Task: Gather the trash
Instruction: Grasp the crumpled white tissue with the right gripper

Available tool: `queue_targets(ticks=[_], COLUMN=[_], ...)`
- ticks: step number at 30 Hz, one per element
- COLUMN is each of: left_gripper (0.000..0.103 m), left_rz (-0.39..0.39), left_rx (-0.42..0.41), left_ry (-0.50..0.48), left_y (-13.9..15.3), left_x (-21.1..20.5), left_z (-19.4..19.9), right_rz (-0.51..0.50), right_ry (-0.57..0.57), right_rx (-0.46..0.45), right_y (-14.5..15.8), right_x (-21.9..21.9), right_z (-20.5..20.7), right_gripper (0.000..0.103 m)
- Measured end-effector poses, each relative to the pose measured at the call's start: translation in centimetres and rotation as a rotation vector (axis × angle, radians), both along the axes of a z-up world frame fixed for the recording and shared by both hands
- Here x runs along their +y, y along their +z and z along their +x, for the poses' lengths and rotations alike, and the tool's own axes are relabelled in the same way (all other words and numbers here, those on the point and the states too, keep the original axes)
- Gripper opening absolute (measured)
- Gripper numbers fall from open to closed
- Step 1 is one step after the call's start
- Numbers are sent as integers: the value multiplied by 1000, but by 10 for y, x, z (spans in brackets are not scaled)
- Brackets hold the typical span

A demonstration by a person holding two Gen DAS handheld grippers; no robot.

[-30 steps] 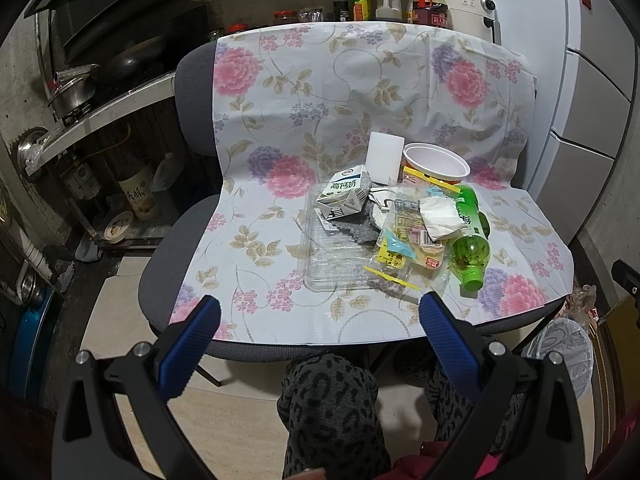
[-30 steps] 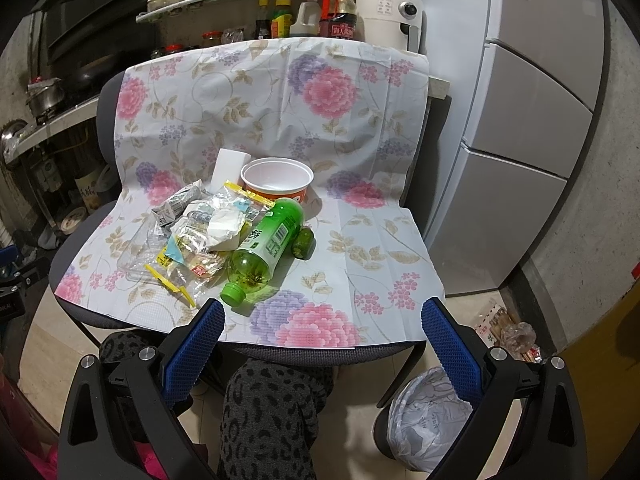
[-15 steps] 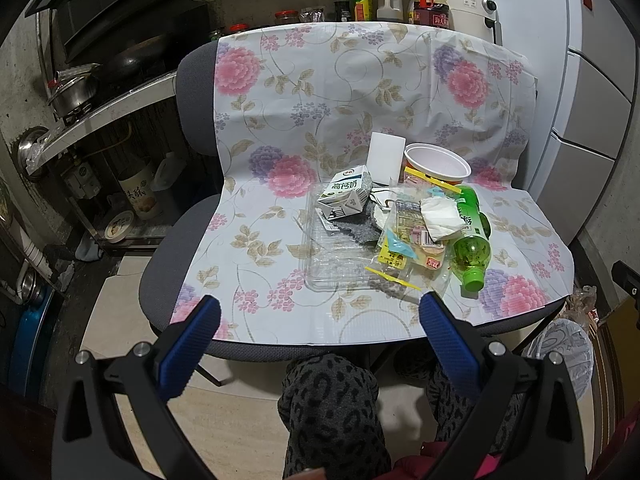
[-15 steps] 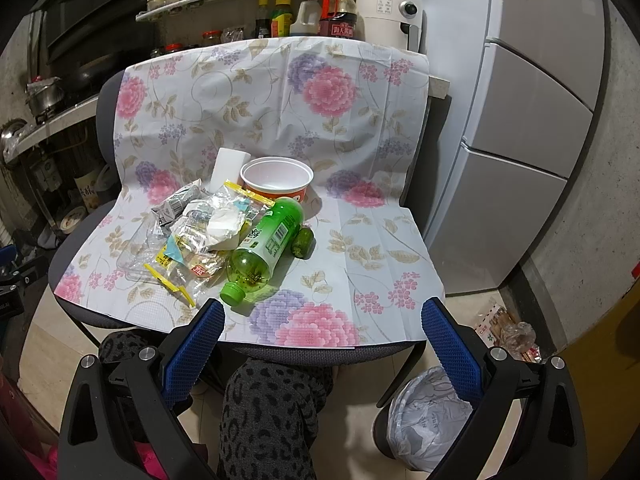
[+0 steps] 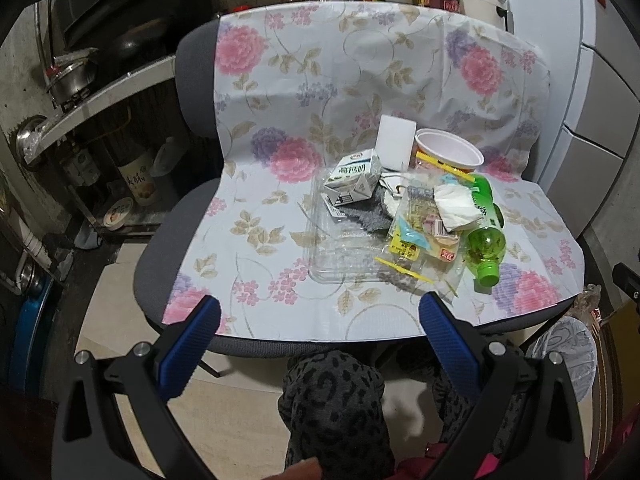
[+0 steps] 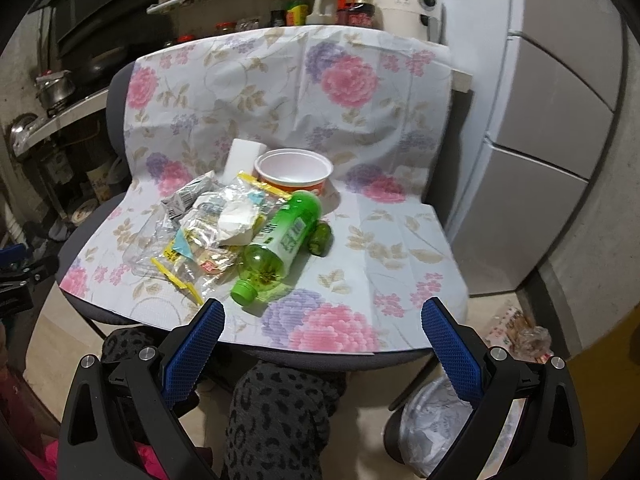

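A pile of trash lies on a chair covered with a floral cloth point(image 5: 256, 208). It holds a green plastic bottle point(image 5: 484, 232) on its side, a milk carton point(image 5: 354, 178), a crumpled tissue point(image 5: 454, 208), clear wrappers point(image 5: 416, 236), a clear plastic tray point(image 5: 344, 252), a white-and-orange cup bowl point(image 5: 448, 152) and a white box point(image 5: 396, 140). The bottle point(image 6: 280, 244), tissue point(image 6: 238, 222) and bowl point(image 6: 294, 170) also show in the right wrist view. My left gripper point(image 5: 320, 332) is open and empty, in front of the chair's near edge. My right gripper point(image 6: 322, 332) is open and empty too.
A bin lined with a white bag point(image 6: 444, 428) stands on the floor at the lower right, also in the left wrist view point(image 5: 560, 356). A person's patterned leg point(image 6: 276, 420) is between the grippers. A fridge point(image 6: 532, 152) stands right; kitchen shelves point(image 5: 100, 92) left.
Both views have shifted slightly nearer the chair; the trash has not moved and both grippers stay open.
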State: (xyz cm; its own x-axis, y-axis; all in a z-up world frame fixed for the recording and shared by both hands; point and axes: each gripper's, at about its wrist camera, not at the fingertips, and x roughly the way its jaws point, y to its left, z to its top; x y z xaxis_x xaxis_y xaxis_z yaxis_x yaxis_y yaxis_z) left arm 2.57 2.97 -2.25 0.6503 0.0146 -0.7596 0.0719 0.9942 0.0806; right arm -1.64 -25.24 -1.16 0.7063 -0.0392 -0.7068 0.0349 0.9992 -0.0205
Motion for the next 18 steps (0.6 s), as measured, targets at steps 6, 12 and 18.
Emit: queue_targets(ticks=[6, 12, 18], left_gripper=[96, 96, 96], left_rz=[-9, 15, -9], left_rx=[-5, 17, 33], left_ry=[-38, -22, 10], left_y=[-20, -43, -62], left_x=[-8, -8, 4], left_z=[15, 34, 62], right_rz=[19, 64, 95], right_ry=[23, 74, 200], right_rx=[2, -2, 5], right_y=[-12, -31, -51], right_x=[4, 8, 30], right_z=[20, 48, 80], right_gripper=[97, 97, 97])
